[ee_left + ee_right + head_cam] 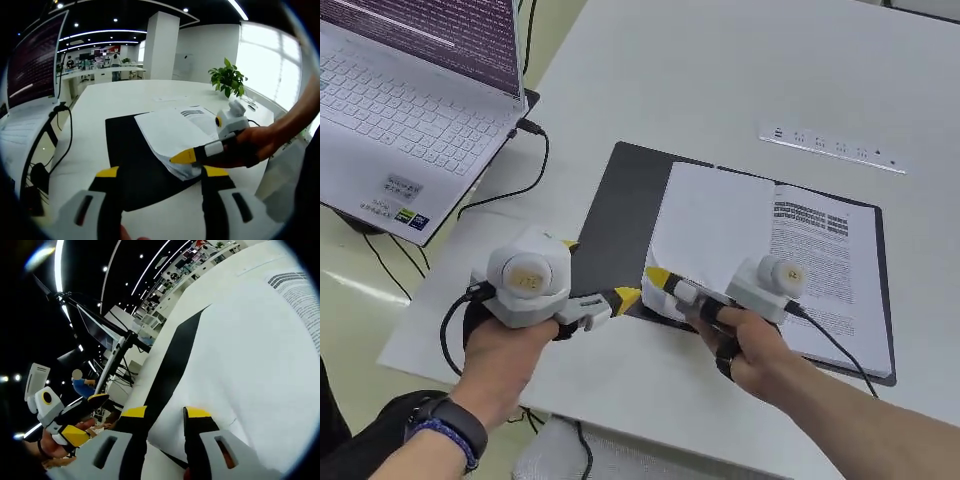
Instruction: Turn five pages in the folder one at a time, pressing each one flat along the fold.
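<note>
Looks mid-turn: page [710, 225] lifted off folder [620, 210], right gripper [658, 279] parted at its 7 o'clock corner, left gripper [623, 298] spread, pressing not yet done.

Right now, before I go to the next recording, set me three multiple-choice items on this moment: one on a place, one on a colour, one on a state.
1. In the head view, where does the laptop sit relative to the folder?
A. to its left
B. on top of it
C. to its right

2. What colour are the tips of the left tool and the right tool?
A. red
B. yellow
C. green

3. How is the page by the right tool?
A. lying flat
B. torn out
C. lifted and curved above the folder

Answers:
1 A: the laptop stands at the left of the picture, apart from the folder.
2 B: both tips show yellow in the head view.
3 C: the page's left edge stands clear of the folder.
</note>
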Tool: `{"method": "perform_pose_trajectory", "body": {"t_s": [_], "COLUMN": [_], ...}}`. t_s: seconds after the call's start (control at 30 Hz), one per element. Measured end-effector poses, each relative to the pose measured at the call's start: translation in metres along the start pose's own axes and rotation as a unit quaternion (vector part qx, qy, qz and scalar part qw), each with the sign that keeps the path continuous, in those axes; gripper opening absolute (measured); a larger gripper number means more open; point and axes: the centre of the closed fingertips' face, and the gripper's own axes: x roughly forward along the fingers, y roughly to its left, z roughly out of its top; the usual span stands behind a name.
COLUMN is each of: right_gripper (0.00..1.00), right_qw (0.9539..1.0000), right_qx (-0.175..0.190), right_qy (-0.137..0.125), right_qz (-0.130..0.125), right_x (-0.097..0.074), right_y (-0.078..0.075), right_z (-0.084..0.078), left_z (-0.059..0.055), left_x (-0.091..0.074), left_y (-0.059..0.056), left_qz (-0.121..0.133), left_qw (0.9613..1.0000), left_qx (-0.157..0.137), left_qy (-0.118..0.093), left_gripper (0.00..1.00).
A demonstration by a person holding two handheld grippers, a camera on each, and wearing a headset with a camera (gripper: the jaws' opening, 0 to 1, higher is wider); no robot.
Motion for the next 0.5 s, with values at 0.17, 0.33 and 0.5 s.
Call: {"method": "perform_pose_trajectory", "body": {"t_s": [0.17, 0.33, 0.5], "right_gripper": [0.39, 0.41, 0.38], "right_qw": [0.9995, 0.9995, 0.9995], "right_qx": [0.012, -0.004, -0.019], "right_qy": [0.002, -0.001, -0.023], "right_qz": [0.03, 0.031, 0.013], "right_x": [-0.006, -0.022, -0.045], "right_y": [0.013, 0.015, 0.004], "right_z": [-0.001, 0.0, 0.007], "left_z": [-0.002, -0.002, 0.002], "left_x": [0.005, 0.011, 0.02], "left_y": [-0.001, -0.007, -0.012], "left_qz": [-0.005, -0.011, -0.021], "left_qw": [1.0, 0.9999, 0.9998], "left_qx": [-0.002, 0.002, -0.001], "left_qy": [0.005, 0.008, 0.002], "left_gripper": [0.63, 0.61, 0.53]}}
